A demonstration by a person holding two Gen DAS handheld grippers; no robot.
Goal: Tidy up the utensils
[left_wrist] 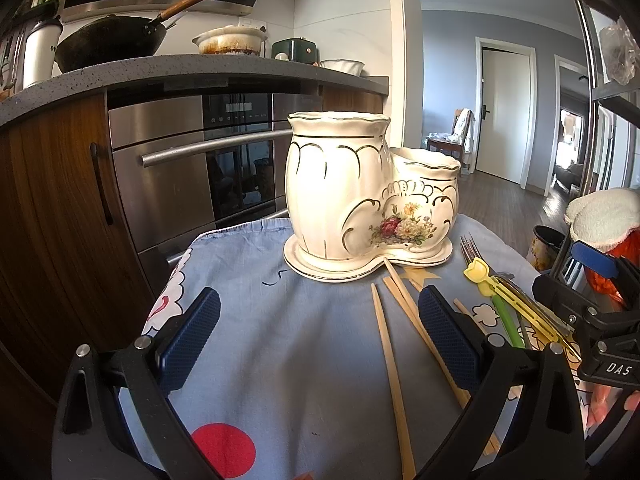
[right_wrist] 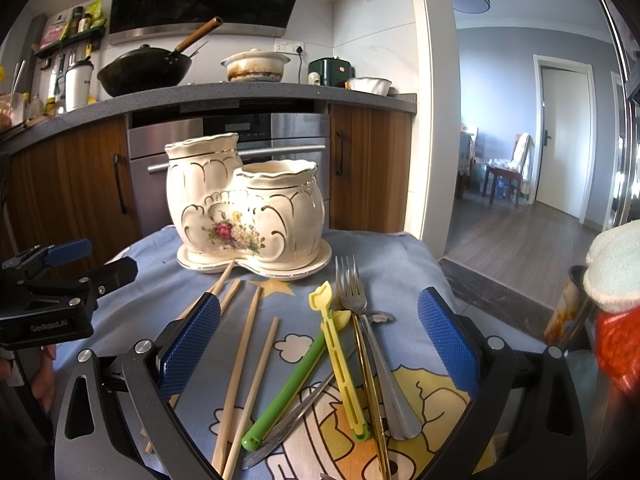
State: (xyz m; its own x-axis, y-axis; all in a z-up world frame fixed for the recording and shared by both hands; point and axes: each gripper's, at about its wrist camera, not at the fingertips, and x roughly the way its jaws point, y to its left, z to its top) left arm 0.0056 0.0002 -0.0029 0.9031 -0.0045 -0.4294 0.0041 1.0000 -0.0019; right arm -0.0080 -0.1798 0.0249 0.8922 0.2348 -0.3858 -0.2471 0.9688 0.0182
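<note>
Wood cabinets (right_wrist: 72, 184), steel oven (right_wrist: 240, 136), doorway (right_wrist: 564, 136)

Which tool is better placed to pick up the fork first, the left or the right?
Probably the right tool: it is open, with the fork lying between its fingers. The open left tool faces the chopsticks instead.

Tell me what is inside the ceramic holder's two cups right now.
Nothing sticks up above either rim of the ceramic holder. The short cup's upper inner wall looks bare; the tall cup's interior and both bottoms are hidden. The chopsticks and fork lie on the cloth.
</note>
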